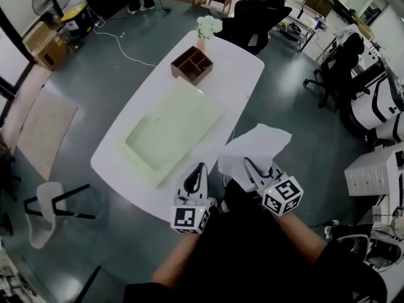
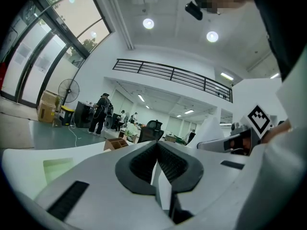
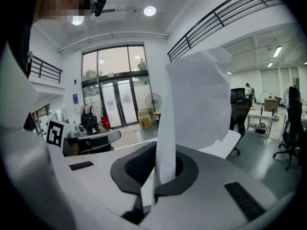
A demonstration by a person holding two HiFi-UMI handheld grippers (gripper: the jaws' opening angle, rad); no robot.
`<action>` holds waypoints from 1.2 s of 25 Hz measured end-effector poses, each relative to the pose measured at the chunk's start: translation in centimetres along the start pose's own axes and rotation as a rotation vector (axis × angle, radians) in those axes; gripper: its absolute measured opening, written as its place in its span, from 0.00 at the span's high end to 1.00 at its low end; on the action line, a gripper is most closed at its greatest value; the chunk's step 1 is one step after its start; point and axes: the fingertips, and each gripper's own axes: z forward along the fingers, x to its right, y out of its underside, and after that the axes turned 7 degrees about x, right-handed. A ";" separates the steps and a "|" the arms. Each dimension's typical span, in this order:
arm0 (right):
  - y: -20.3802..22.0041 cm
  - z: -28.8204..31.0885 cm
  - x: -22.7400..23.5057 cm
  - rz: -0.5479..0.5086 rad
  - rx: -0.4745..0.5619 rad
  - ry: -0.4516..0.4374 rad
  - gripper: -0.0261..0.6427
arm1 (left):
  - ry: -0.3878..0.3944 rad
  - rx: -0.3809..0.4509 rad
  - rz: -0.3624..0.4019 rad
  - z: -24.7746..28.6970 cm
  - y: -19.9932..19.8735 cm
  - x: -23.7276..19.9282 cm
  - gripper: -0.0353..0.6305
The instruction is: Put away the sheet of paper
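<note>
The white sheet of paper (image 1: 259, 145) hangs off the table's near right edge, pinched by my right gripper (image 1: 248, 163), which is shut on its lower edge. In the right gripper view the sheet of paper (image 3: 196, 104) stands upright out of the closed right gripper (image 3: 156, 152) and curls at the top. My left gripper (image 1: 201, 167) hovers beside it over the table's near edge, jaws together with nothing between them. Its pads meet in the left gripper view at the left gripper (image 2: 157, 145).
The long white table (image 1: 233, 74) carries a pale green mat (image 1: 173, 131), a wooden compartment organizer (image 1: 192, 65) and a vase of white flowers (image 1: 208, 26) at the far end. Black office chairs (image 1: 255, 17) stand beyond it; a white chair (image 1: 44, 213) is at the left.
</note>
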 end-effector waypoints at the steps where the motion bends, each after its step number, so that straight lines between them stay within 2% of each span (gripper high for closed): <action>1: 0.3 0.3 -0.3 -0.003 -0.012 -0.006 0.96 | -0.009 0.003 -0.008 -0.3 0.1 -0.4 0.94; 5: 1.0 1.1 -1.3 -0.006 -0.030 -0.025 0.96 | -0.050 0.006 -0.023 -1.4 0.7 -2.1 0.94; 10: 1.6 1.1 -1.9 0.019 -0.007 -0.030 0.96 | -0.063 -0.025 0.002 -2.1 1.2 -2.7 0.94; 15: 1.6 0.1 -1.4 0.073 0.022 -0.005 0.96 | -0.013 -0.056 0.023 -0.7 1.3 -1.0 0.94; 18: 0.7 -0.9 -0.9 0.068 0.046 0.007 0.96 | 0.027 -0.066 0.032 0.8 1.9 0.3 0.94; 22: 0.6 -0.6 0.8 0.064 0.046 0.016 0.96 | 0.030 -0.056 0.025 2.3 2.0 0.7 0.94; 25: 0.4 0.8 1.7 0.066 0.032 -0.008 0.96 | 0.002 -0.047 0.012 2.6 1.9 0.3 0.94; 30: 0.2 5.3 2.0 0.056 0.001 -0.117 0.96 | -0.137 -0.010 -0.034 2.0 2.1 -2.7 0.94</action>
